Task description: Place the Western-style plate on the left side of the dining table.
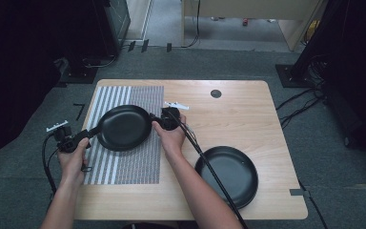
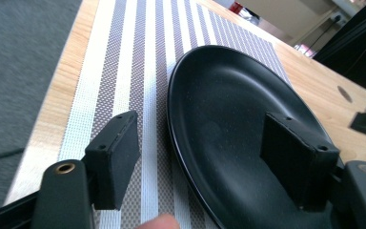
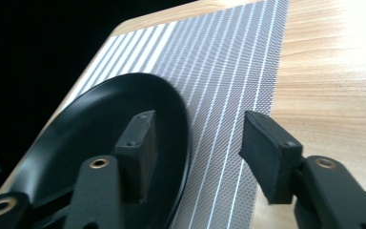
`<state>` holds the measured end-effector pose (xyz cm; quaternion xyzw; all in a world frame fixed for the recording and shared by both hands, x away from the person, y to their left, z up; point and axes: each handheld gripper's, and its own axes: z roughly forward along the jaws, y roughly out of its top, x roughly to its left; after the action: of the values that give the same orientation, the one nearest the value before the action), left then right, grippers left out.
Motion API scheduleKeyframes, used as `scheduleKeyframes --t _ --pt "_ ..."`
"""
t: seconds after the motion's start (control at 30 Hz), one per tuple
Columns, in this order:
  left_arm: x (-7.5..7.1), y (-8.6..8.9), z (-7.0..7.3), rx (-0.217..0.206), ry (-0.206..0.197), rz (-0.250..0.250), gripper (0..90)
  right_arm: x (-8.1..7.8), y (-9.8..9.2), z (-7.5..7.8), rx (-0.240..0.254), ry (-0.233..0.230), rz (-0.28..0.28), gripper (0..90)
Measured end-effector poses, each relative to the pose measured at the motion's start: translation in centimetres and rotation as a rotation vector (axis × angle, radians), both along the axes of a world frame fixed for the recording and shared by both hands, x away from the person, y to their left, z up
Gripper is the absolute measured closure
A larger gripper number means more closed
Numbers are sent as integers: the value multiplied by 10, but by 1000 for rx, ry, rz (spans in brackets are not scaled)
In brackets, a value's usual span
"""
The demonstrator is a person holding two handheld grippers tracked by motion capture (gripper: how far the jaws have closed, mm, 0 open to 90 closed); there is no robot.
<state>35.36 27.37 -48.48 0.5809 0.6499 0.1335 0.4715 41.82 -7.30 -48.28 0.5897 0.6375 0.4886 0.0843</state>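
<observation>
A black plate [image 1: 124, 128] lies on a grey-and-white striped placemat [image 1: 138, 164] at the table's left half. My left gripper [image 1: 90, 134] is at the plate's left rim and my right gripper [image 1: 156, 122] at its right rim. In the left gripper view the jaws stand open astride the rim of the plate [image 2: 228, 105], one pad over the mat [image 2: 138, 57] and one over the plate, neither pressing; the left gripper [image 2: 205, 152] holds nothing. In the right gripper view the right gripper [image 3: 200, 152] is likewise open across the rim of the plate [image 3: 100, 124], above the mat [image 3: 228, 71].
A second black plate [image 1: 226, 175] sits on the bare wooden table [image 1: 238, 114] at the front right, and the right gripper's cable runs across it. A dark round grommet [image 1: 216, 93] is near the far edge. Grey carpet surrounds the table.
</observation>
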Motion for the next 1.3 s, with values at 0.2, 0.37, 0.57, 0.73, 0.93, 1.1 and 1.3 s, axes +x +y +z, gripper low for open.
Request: scheduleKeyframes --t 0.2,0.37,0.57,0.73,0.93,1.1,1.3 --pt "-20 -11 7 59 -16 -8 234 -18 -16 19 38 -7 47 364" --pt "-36 -20 14 113 -29 -5 165 -35 -30 30 39 -44 96 307" --pt "-55 -27 18 157 -57 -9 99 -54 -48 40 48 -83 105 284" --pt "-70 -30 16 176 -63 15 98 -68 -63 47 39 -110 105 278" --pt "-88 -37 11 218 -70 17 98 -83 -82 51 34 -118 101 273" --pt "-101 -43 4 260 -64 25 98 -95 -98 53 39 -126 89 269" --pt "-115 -42 -3 305 -56 42 98 -108 -114 54 31 -131 82 263"
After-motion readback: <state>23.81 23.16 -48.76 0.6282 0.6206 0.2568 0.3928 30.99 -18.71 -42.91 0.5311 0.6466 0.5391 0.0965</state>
